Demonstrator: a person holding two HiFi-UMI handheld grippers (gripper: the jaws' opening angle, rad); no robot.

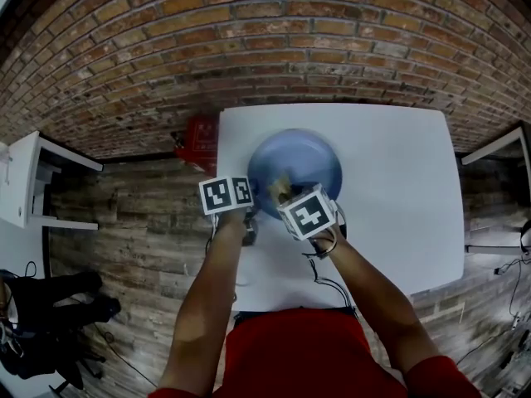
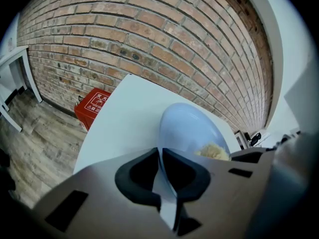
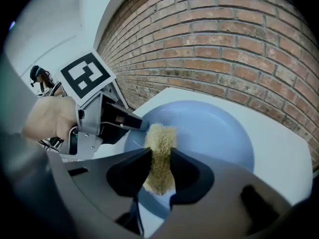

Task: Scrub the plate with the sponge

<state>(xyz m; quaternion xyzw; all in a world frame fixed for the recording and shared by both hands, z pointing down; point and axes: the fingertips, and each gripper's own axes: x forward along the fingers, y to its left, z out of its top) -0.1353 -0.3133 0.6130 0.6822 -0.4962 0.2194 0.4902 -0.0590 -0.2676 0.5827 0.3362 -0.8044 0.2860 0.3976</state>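
White table (image 1: pixel 398 189) under both grippers. Left gripper (image 2: pixel 160 158) is nearly closed, jaws pinching the near rim of the blue plate (image 2: pixel 192 128). Right gripper (image 3: pixel 160 156) is clamped tight on the yellow sponge (image 3: pixel 160 133). Sponge tip sticks out over the plate's near inner face, just beside the left jaws; contact unclear. Plate sits mid-table. Farther off, a red box (image 1: pixel 197 139) stands on the wood floor (image 1: pixel 133 222) by the brick wall (image 1: pixel 249 40).

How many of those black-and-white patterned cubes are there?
2. One cube sits on the left gripper, gripping the near edge of the blue plate; the other cube sits on the right gripper, holding the sponge. None seem hidden.
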